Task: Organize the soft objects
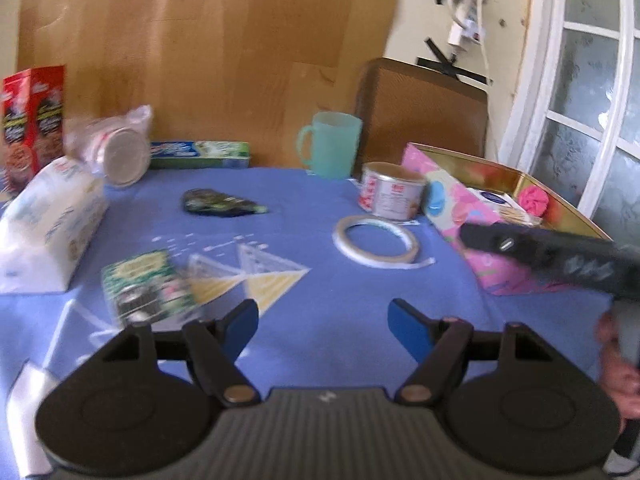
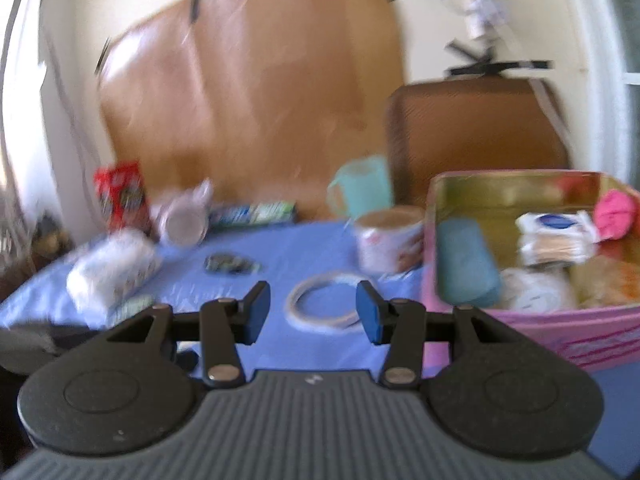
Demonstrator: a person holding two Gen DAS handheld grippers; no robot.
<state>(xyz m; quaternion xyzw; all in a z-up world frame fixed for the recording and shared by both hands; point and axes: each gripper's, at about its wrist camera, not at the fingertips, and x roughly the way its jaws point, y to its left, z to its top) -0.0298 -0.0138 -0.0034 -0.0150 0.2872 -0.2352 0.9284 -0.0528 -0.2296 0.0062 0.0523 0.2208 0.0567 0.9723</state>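
A pink box (image 1: 486,240) (image 2: 592,332) stands at the table's right. Inside it lie a teal sponge (image 2: 466,260), a white tissue pack (image 2: 554,236), a pink puff (image 2: 616,214) (image 1: 534,199) and other soft items. A white soft pack (image 1: 48,220) (image 2: 112,268) lies at the left. A green packet (image 1: 146,286) lies in front of my left gripper (image 1: 323,326), which is open and empty above the cloth. My right gripper (image 2: 313,312) is open and empty, just left of the box. The right gripper's body (image 1: 560,258) shows in the left wrist view.
On the blue tablecloth (image 1: 320,280) lie a tape ring (image 1: 376,240) (image 2: 324,306), a tin can (image 1: 390,196) (image 2: 390,242), a teal mug (image 1: 332,144), a dark wrapper (image 1: 220,203), a toothpaste box (image 1: 200,154), a bagged jar (image 1: 120,152) and a red carton (image 1: 32,120). A brown chair back (image 1: 424,112) stands behind.
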